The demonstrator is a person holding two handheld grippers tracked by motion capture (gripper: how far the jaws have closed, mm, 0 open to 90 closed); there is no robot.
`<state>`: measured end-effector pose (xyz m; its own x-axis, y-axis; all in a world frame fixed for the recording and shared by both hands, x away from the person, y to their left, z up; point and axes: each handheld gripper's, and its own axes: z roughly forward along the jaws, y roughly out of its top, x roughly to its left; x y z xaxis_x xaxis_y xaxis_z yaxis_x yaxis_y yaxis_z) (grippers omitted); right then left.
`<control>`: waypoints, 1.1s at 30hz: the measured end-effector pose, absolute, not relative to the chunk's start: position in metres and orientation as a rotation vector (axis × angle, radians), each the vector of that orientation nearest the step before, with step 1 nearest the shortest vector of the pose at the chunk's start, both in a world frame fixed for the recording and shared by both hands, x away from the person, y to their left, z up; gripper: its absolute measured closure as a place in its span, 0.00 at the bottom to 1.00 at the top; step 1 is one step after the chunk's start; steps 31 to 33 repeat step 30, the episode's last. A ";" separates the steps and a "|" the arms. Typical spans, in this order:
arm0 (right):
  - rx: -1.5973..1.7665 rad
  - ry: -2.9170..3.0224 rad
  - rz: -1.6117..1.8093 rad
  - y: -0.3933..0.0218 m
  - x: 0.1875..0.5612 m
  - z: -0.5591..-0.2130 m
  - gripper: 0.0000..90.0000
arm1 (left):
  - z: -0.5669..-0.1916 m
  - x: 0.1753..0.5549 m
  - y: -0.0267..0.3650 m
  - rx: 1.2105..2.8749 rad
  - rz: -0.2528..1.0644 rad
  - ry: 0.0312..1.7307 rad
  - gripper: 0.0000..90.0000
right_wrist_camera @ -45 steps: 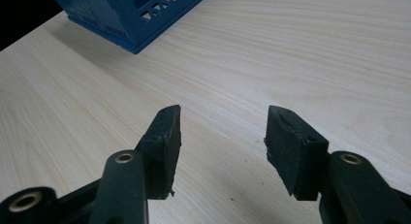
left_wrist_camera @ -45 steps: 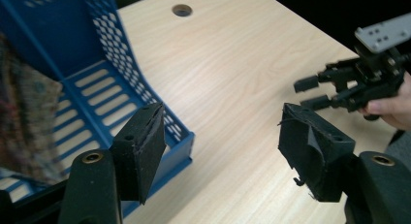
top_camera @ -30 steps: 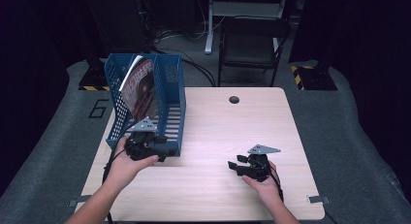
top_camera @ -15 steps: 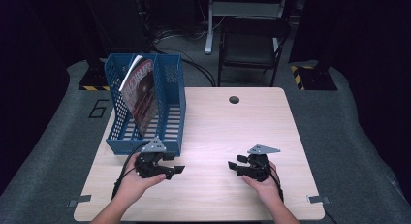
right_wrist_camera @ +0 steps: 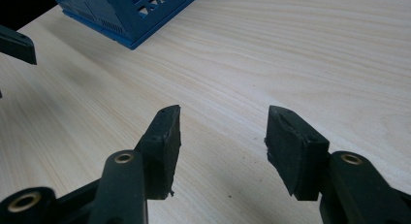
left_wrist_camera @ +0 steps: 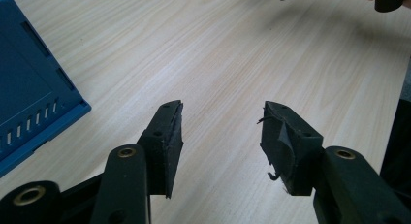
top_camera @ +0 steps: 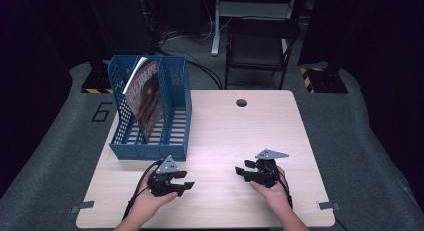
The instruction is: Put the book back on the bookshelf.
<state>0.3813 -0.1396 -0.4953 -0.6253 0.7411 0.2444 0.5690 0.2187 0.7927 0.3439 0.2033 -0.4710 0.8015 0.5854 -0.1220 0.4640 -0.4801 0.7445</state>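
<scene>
Pale wood grain runs across the table [top_camera: 235, 136], and both grippers rest low over its near edge, each held in one of the person's hands. The left gripper [left_wrist_camera: 220, 132] has its jaws spread wide with bare tabletop between the pads, holding nothing; in the high view it sits at [top_camera: 186, 185], pointing toward the other gripper. Just off its left finger, a corner of the blue file rack [left_wrist_camera: 29, 103] stands close by, apart from the pad. The right gripper [right_wrist_camera: 222, 136] is likewise spread apart and empty, with only wood between its fingers; from above it lies at [top_camera: 241, 171]. Ahead of its left finger, farther off, the same blue rack [right_wrist_camera: 131, 10] stands on the table. In the high view the rack [top_camera: 177, 116] stands beyond the left gripper's fingers, and a magazine [top_camera: 146, 96] leans tilted inside its middle slot. Beyond the table a dark chair [top_camera: 260, 46] stands on the floor.
</scene>
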 end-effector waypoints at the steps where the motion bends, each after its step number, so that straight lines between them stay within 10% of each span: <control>1: 1.257 2.301 1.365 -0.139 0.381 -0.495 0.52 | -0.473 0.345 0.204 2.151 0.186 0.768 0.56; 33: 1.255 2.308 1.346 -0.140 0.381 -0.498 0.52 | -0.509 0.350 0.186 2.209 0.113 0.716 0.61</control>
